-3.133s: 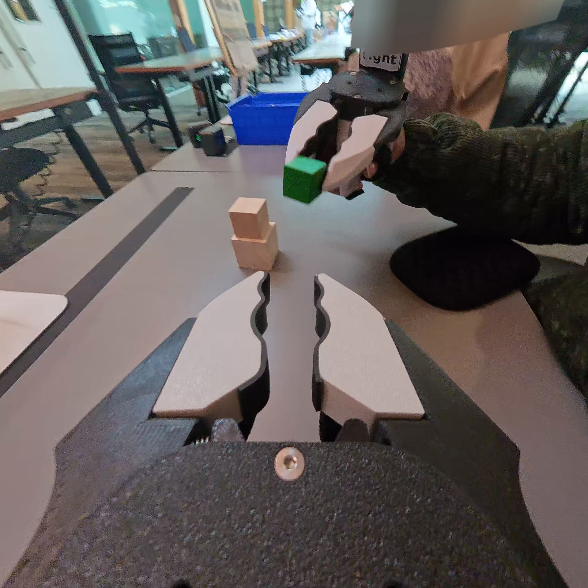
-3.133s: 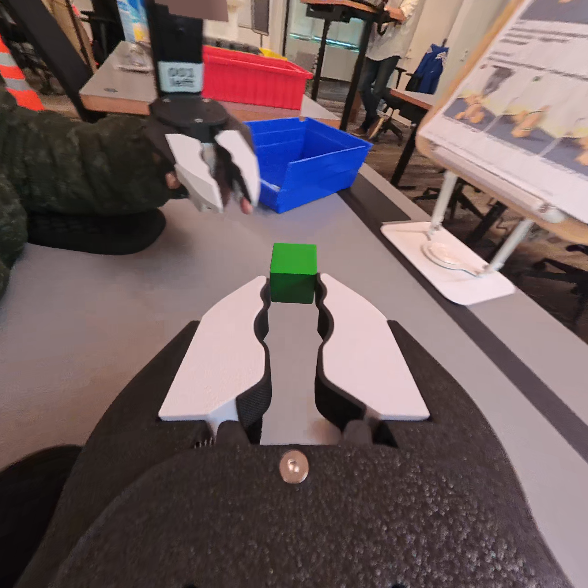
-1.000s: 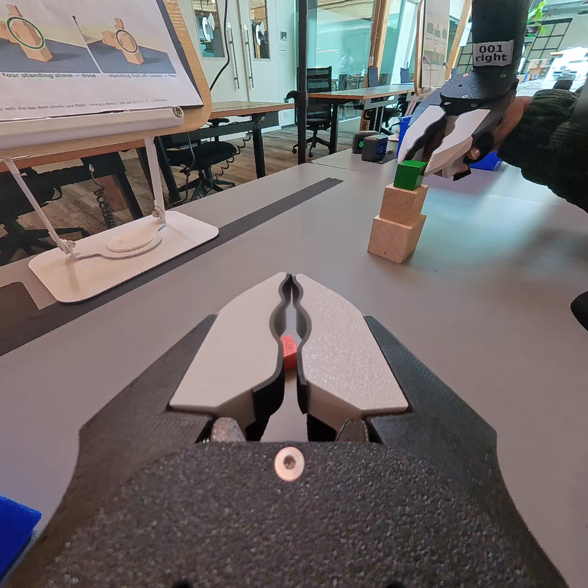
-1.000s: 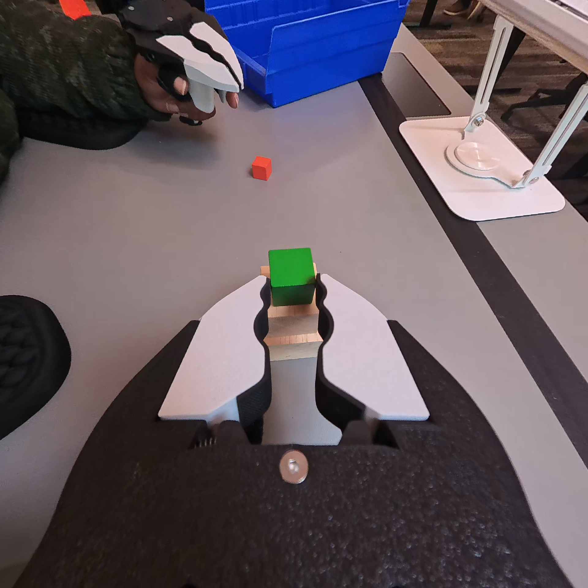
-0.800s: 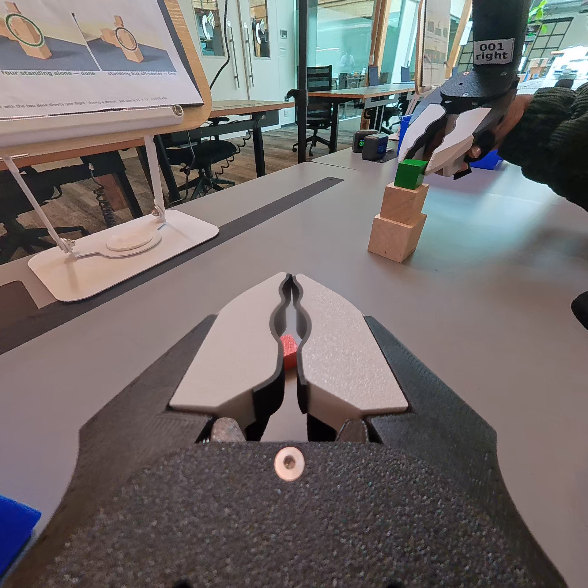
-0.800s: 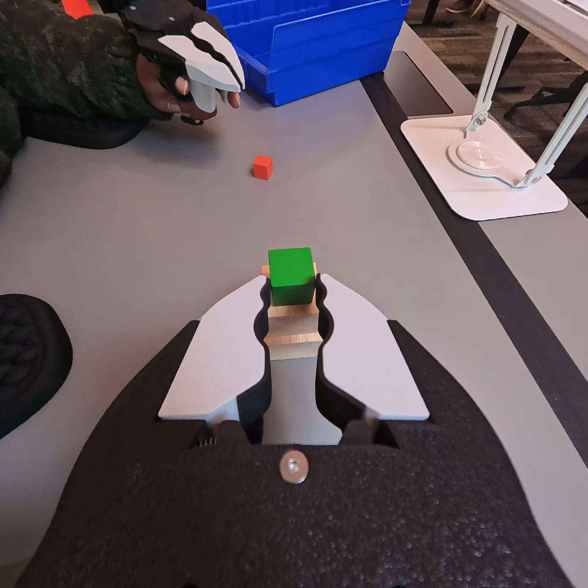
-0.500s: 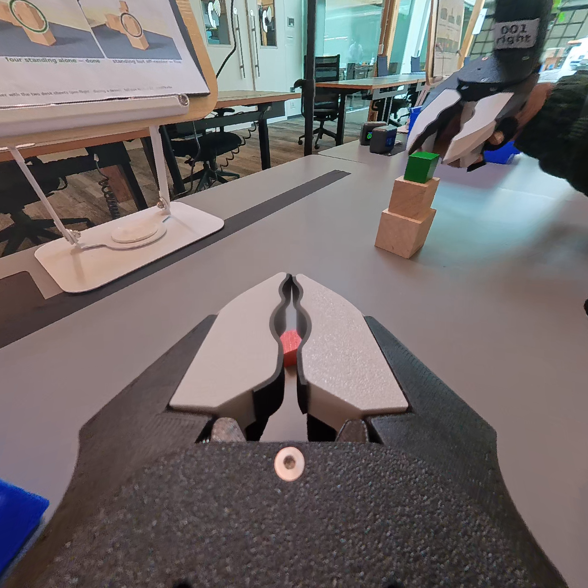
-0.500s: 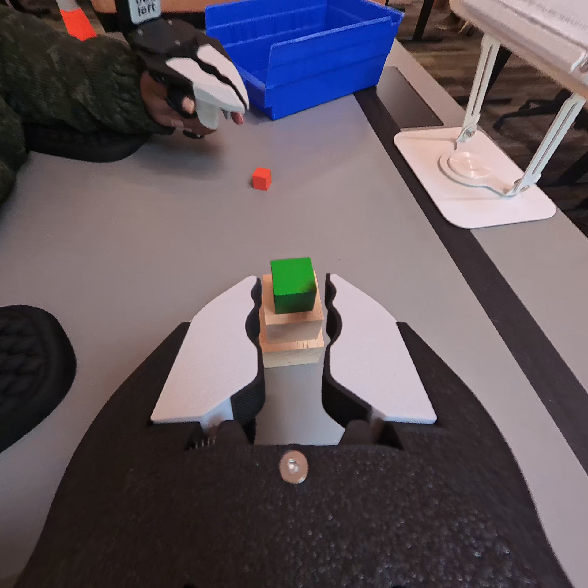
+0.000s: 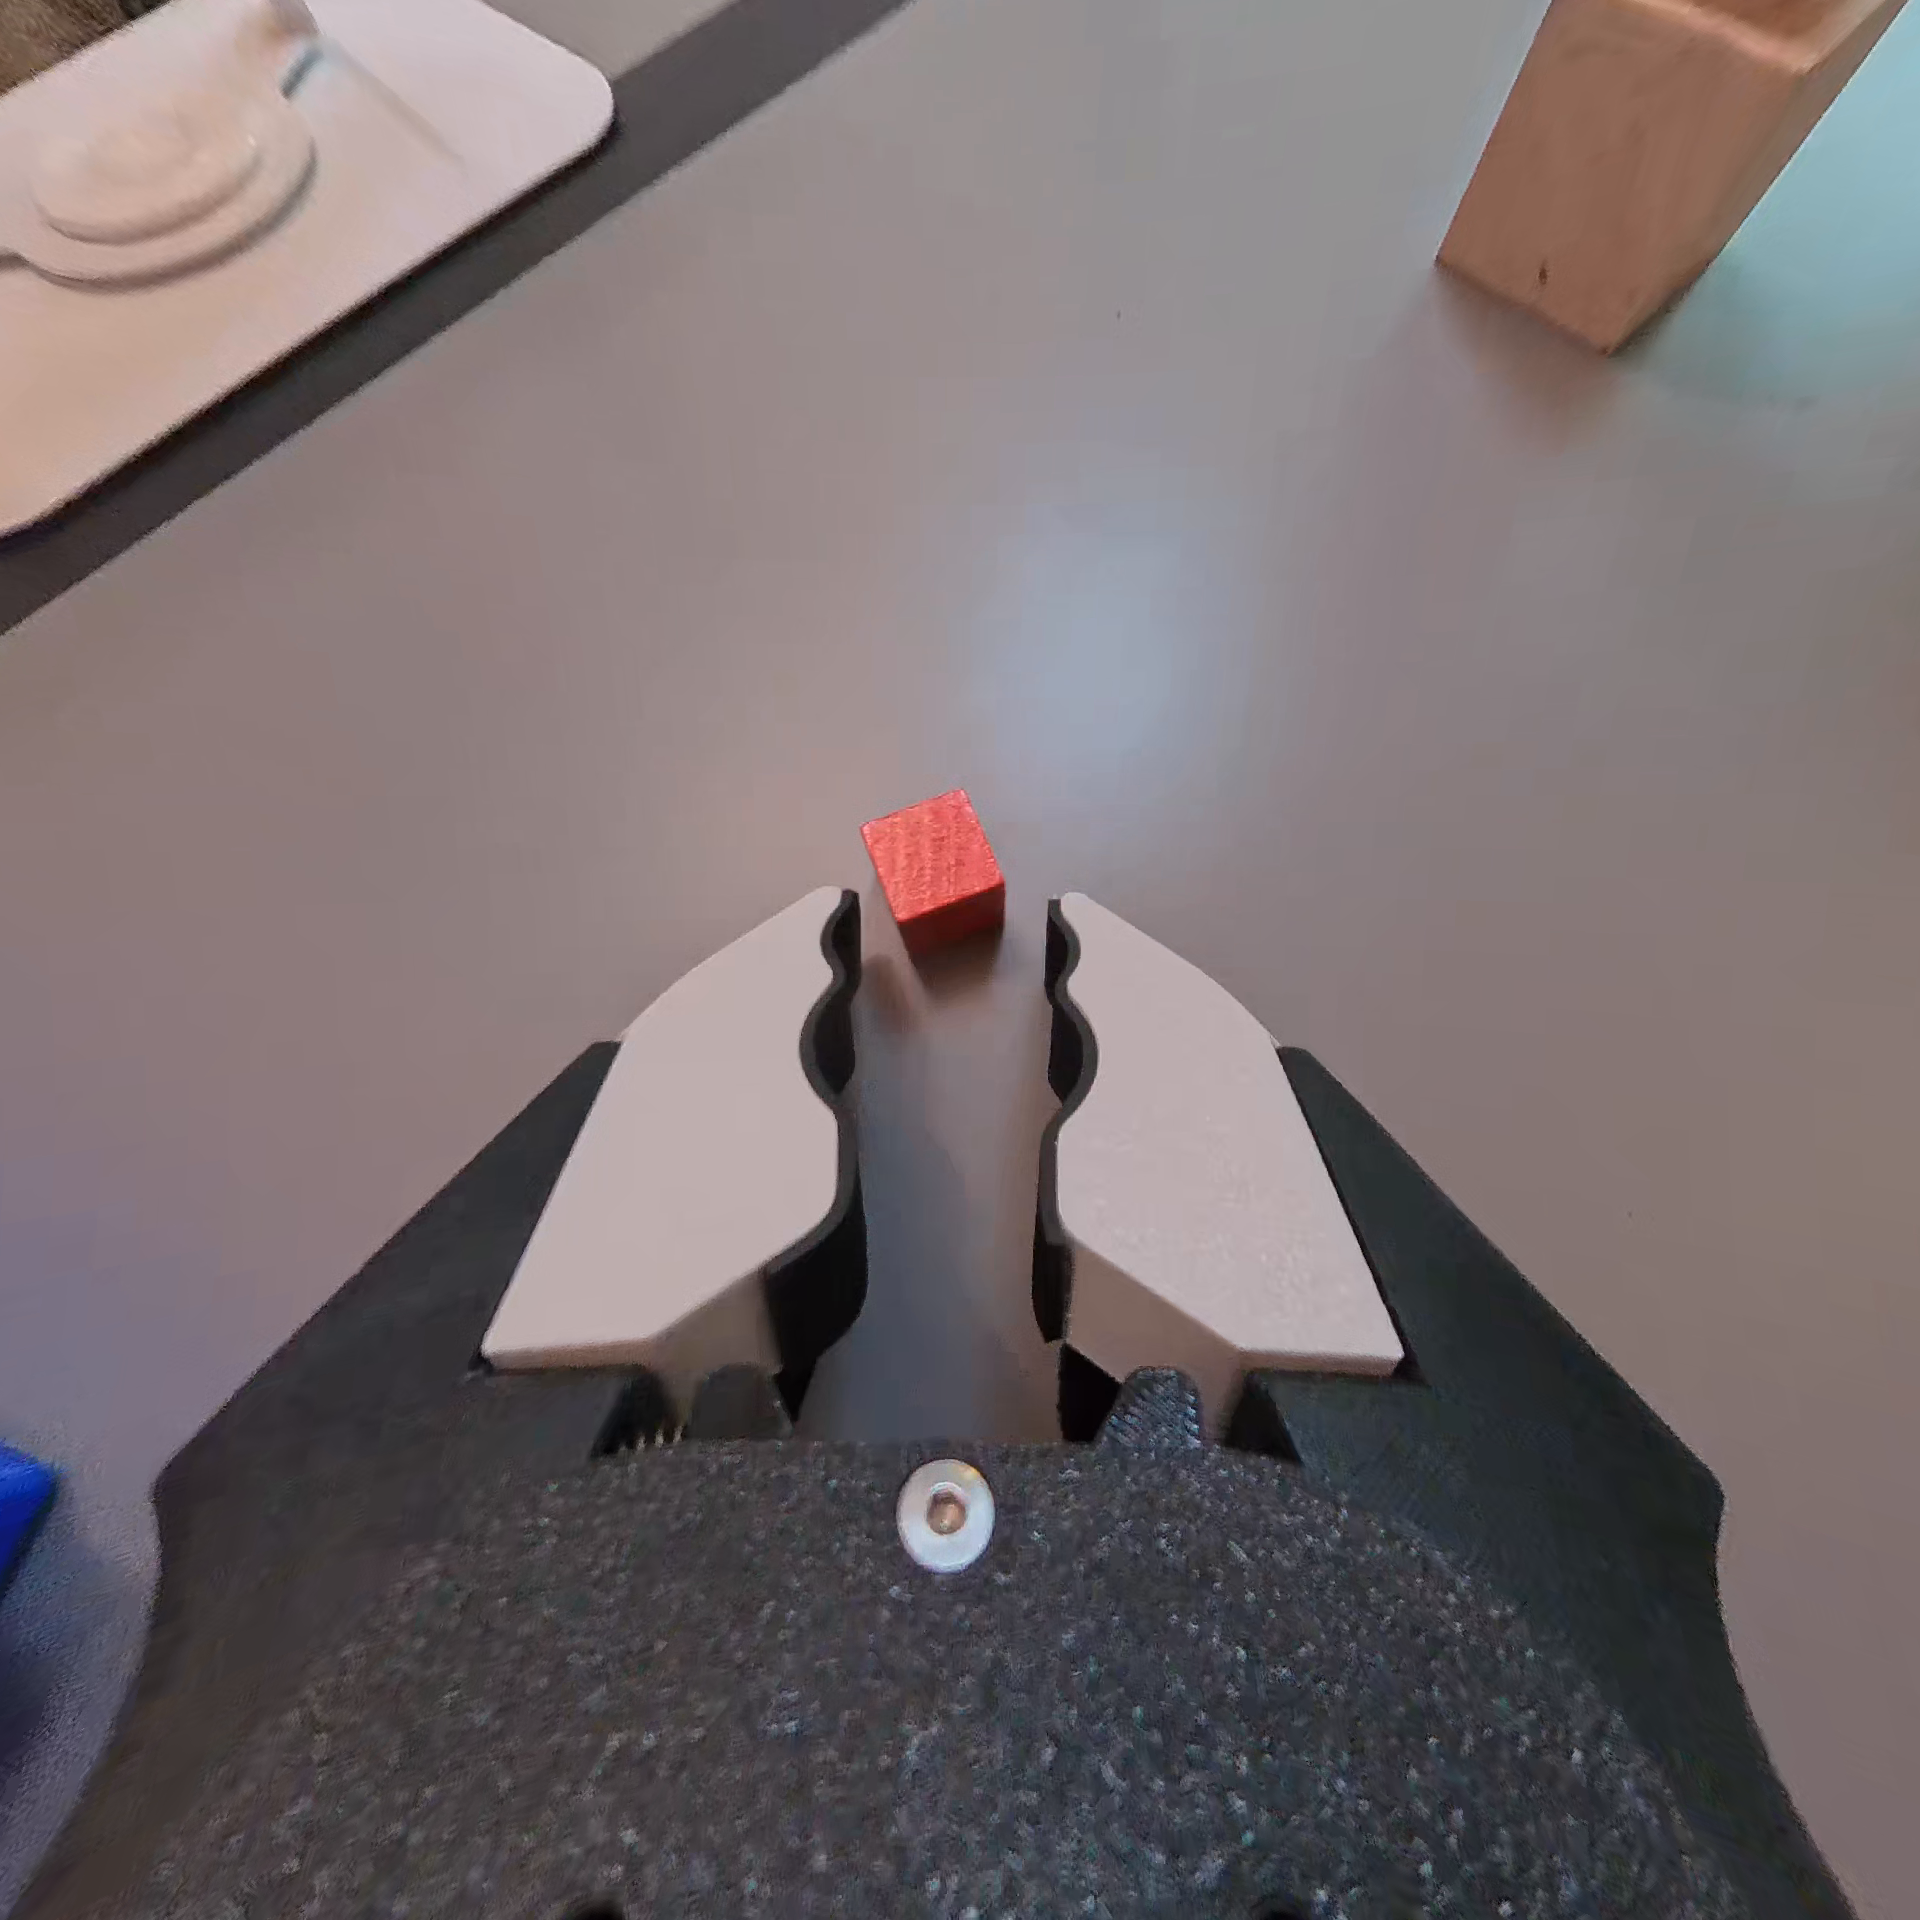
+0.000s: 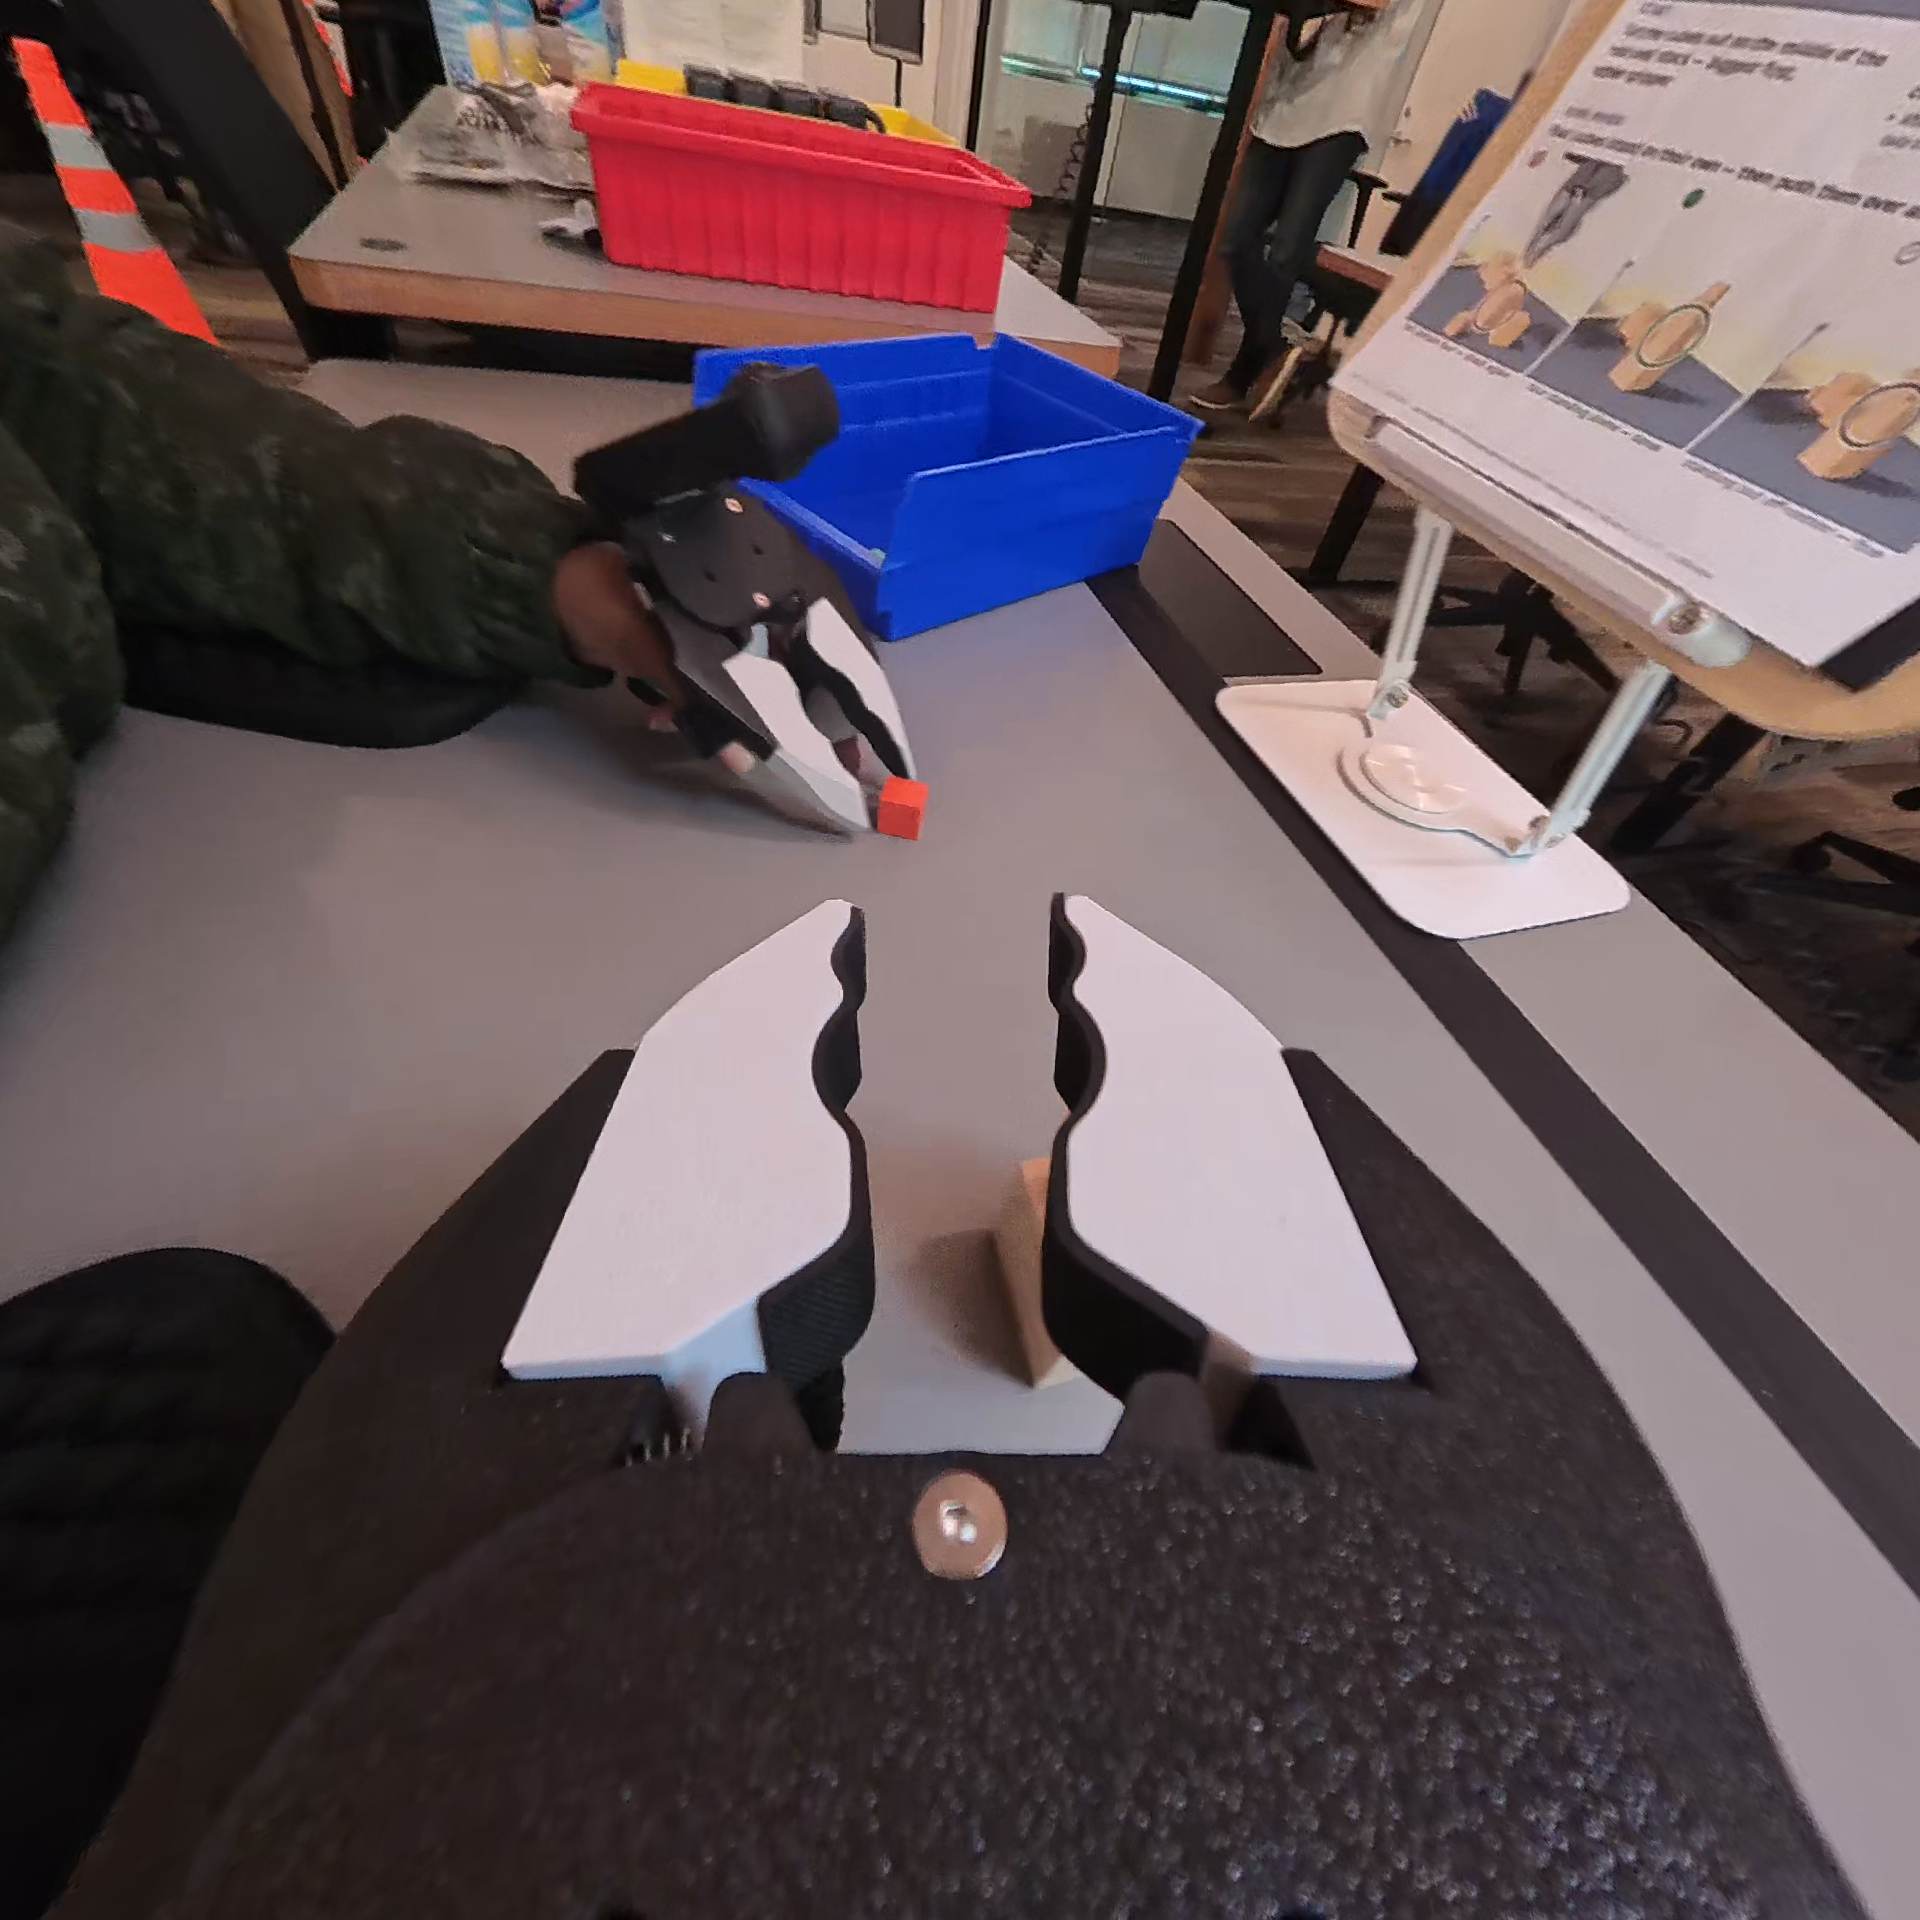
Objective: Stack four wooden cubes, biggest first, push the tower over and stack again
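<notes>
In the left wrist view my left gripper is open and tilted down over the grey table. A small red cube lies on the table just in front of the fingertips, with a gap to each pad. The right wrist view shows the same: the left gripper stands at the red cube without closing on it. My right gripper is open and empty. A wooden block shows low between its fingers, below them. The lower wooden block of a stack is at the upper right of the left wrist view.
A blue bin stands behind the left gripper, a red bin on a farther table. A white stand base with an instruction board is at the right, beyond a dark strip. A black wrist pad lies at lower left. The left gripper's tips are roughly 25 centimeters from the right gripper's.
My left gripper has opened and dropped down to the red cube. My right gripper let go of the green cube on the wooden stack, then lifted and drew back.
</notes>
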`<action>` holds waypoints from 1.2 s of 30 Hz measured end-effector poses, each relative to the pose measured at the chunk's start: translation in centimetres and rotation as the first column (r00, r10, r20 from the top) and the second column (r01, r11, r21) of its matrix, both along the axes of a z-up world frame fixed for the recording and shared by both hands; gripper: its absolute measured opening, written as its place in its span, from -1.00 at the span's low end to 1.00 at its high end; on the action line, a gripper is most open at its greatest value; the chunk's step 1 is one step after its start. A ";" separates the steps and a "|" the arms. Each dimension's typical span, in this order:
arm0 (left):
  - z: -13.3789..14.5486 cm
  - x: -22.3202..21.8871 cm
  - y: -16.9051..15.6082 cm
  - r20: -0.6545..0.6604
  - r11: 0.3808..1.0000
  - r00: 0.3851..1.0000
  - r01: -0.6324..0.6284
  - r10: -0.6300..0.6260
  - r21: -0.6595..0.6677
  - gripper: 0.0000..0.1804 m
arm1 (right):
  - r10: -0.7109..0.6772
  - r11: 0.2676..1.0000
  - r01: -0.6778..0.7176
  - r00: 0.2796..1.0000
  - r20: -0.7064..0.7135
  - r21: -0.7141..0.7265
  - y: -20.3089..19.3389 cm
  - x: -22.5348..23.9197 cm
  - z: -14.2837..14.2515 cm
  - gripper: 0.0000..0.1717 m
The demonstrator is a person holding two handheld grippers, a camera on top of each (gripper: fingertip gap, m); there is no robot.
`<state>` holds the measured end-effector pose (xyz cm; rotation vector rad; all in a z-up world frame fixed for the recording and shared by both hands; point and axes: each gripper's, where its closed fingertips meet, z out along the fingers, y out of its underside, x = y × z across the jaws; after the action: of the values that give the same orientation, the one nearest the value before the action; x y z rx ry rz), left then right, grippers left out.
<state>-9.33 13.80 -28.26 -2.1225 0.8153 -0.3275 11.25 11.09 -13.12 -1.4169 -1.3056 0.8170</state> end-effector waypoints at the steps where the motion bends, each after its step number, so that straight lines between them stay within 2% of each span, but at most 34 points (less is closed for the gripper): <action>1: -0.1 0.2 0.2 -0.019 1.000 1.000 -0.005 0.005 0.004 -0.63 | 0.006 1.000 -0.006 1.000 0.001 0.001 -0.7 -0.4 -0.1 -0.62; 4: -0.3 0.4 0.8 -0.084 1.000 0.996 -0.019 0.021 0.022 -0.75 | 0.042 0.999 -0.042 0.999 0.022 0.003 -2.5 -1.8 -0.7 -0.63; 6: -0.2 0.8 0.7 -0.106 0.999 0.994 0.018 -0.015 0.034 -0.77 | 0.075 0.997 -0.075 0.996 0.037 -0.007 -3.5 -3.0 -1.2 -0.63; 10: 3.8 4.4 -2.2 0.057 0.949 0.960 0.262 -0.276 0.175 -0.77 | 0.108 0.994 -0.108 0.990 0.087 -0.007 -4.9 -5.5 -2.2 -0.63; 12: 5.6 6.1 -4.5 0.205 0.922 0.901 0.358 -0.383 0.149 -0.77 | 0.095 0.991 -0.106 0.987 0.128 0.082 -5.2 -6.8 -2.7 -0.62; 15: 7.0 7.7 -8.1 0.452 0.858 0.762 0.514 -0.463 0.012 -0.77 | 0.126 0.954 -0.177 0.969 0.213 0.241 -6.9 -8.9 -3.6 -0.56; 19: 8.2 8.3 -11.4 0.609 0.731 0.617 0.677 -0.498 -0.088 -0.77 | 0.226 0.893 -0.334 0.912 0.342 0.301 -9.9 -10.9 -5.6 -0.53; 21: 8.5 8.4 -12.5 0.662 0.676 0.569 0.726 -0.487 -0.126 -0.77 | 0.228 0.869 -0.370 0.888 0.399 0.328 -10.4 -11.4 -6.5 -0.54; 25: 8.0 8.3 -13.3 0.668 0.636 0.565 0.752 -0.485 -0.173 -0.77 | 0.212 0.839 -0.397 0.868 0.449 0.372 -10.9 -12.0 -7.3 -0.56; 32: 8.1 8.6 -13.7 0.725 0.601 0.544 0.767 -0.423 -0.225 -0.77 | 0.196 0.826 -0.376 0.890 0.412 0.420 -11.2 -12.3 -6.9 -0.63; 36: 8.3 8.8 -14.2 0.756 0.567 0.525 0.784 -0.391 -0.252 -0.76 | 0.177 0.810 -0.365 0.898 0.403 0.459 -11.2 -12.3 -6.7 -0.75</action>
<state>-0.53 -0.39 -20.00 -1.8857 1.1317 -1.8096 -1.07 -0.10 -19.82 -0.9551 -1.8707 0.3414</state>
